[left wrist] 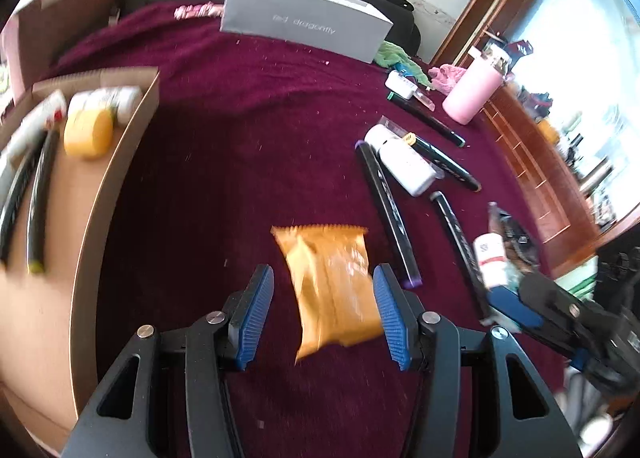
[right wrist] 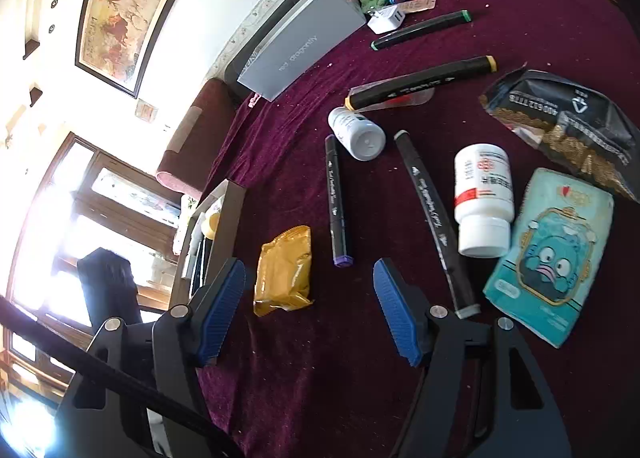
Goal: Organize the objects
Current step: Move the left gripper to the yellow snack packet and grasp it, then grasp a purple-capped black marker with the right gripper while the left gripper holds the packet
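An orange snack packet point(left wrist: 332, 290) lies flat on the maroon cloth point(left wrist: 240, 138). In the left wrist view it shows blurred between the blue pads of my left gripper point(left wrist: 324, 268), which hovers over it open, pads apart from it. The same orange packet point(right wrist: 284, 270) lies alone on the cloth in the right wrist view. My right gripper point(right wrist: 309, 262) is open with nothing between its jaws; the right gripper point(left wrist: 528, 322) sits off to the packet's right. The cardboard box point(left wrist: 100, 194) on the left holds a yellow tub point(left wrist: 88, 132), white bottles and black markers.
Black markers point(right wrist: 338, 198), two white bottles point(right wrist: 482, 198), a teal packet point(right wrist: 552, 254) and a black packet point(right wrist: 568, 118) lie scattered on the cloth. A grey box point(left wrist: 304, 18), green rag, white charger point(right wrist: 386, 20) and pink bottle point(left wrist: 472, 90) stand at the back. A wooden bed edge runs on the right.
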{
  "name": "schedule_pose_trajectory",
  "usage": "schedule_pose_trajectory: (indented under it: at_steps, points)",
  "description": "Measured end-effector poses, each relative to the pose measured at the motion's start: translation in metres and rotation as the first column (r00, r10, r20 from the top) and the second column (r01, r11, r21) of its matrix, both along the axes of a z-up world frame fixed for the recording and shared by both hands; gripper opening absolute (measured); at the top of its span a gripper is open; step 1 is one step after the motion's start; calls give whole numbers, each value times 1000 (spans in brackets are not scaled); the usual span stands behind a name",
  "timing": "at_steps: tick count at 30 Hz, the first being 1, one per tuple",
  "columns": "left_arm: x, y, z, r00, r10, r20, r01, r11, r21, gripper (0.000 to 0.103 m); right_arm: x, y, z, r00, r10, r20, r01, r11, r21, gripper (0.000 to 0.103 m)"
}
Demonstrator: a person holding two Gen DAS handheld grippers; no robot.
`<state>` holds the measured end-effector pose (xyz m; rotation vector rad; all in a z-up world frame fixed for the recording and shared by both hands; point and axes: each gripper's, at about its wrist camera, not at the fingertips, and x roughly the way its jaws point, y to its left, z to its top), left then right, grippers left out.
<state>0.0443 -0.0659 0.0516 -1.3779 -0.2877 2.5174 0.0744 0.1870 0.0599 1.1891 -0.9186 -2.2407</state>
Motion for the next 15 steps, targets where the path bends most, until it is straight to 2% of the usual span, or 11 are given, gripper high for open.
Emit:
schedule_pose_trajectory:
  at_steps: [3,7,10,11,12,14,15]
  points:
    - [-7,14,-6,999,-15,-38,10,994,-113,46,1,0,-4,1000,-12,8,12,1000,17,67]
    - [-17,29,-18,997,-41,-59,27,974,-223,46,10,11,-2,999,-36,3,36,999,23,67]
    - [-14,45,-24,991,-109,-79,81,950,-300,44,16,21,1,998,-56,-13,57,998,24,67]
    - [-12,48,-25,988,-131,-88,98,947,-307,42,15,23,2,998,-62,-14,63,998,27,67]
    - [-10,48,-25,985,-147,-88,115,948,-296,34,14,26,2,998,-69,-12,69,997,29,67]
    - [-9,43,-24,985,-156,-78,132,958,-254,30,13,29,2,997,-80,-9,81,996,26,67]
    - [-10,41,-22,985,-155,-74,134,962,-237,24,12,30,1,996,-84,-8,84,996,24,67]
